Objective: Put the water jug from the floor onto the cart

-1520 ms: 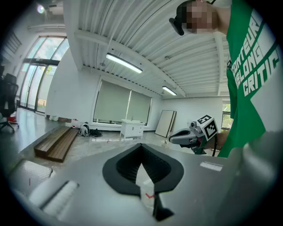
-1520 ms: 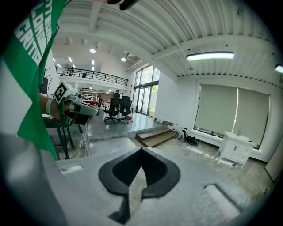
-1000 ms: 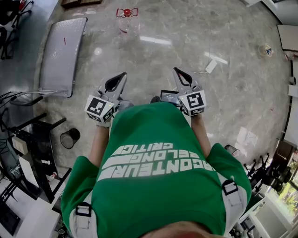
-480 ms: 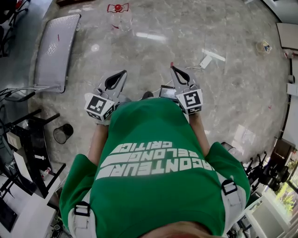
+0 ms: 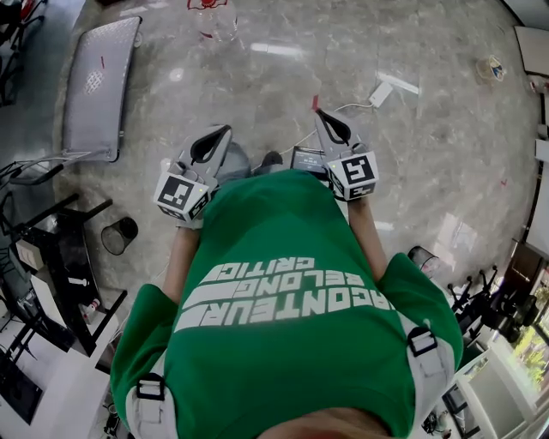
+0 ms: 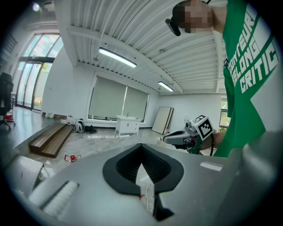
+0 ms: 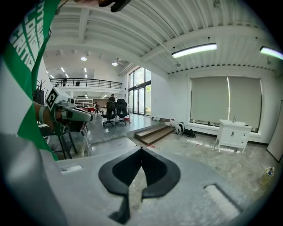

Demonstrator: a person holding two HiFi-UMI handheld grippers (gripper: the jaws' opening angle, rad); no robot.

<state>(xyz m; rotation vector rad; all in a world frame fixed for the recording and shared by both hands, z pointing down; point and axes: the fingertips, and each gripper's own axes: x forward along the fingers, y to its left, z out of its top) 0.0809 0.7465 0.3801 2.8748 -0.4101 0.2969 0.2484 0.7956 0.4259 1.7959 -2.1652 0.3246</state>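
Note:
The water jug [image 5: 214, 24] is clear with a red cap and stands on the marble floor at the top edge of the head view, far ahead of both grippers. Its red cap [image 6: 70, 157] shows small in the left gripper view. The cart [image 5: 96, 84], a flat silver platform, lies on the floor at the upper left. My left gripper [image 5: 226, 130] and right gripper [image 5: 318, 113] are held out in front of the green-shirted person, both shut and holding nothing. Each gripper view shows the other gripper alongside: the right one [image 6: 194, 132] and the left one [image 7: 66, 112].
A white power strip [image 5: 380, 90] with its cable lies on the floor ahead of the right gripper. A black bin [image 5: 120, 234] and black frames [image 5: 51, 257] stand at the left. A white cabinet [image 6: 128, 125] and wooden steps [image 6: 51, 139] stand farther off.
The jug, cart and power strip have slid toward the top edge of the head view. Both grippers sit slightly higher in the picture and have stayed shut.

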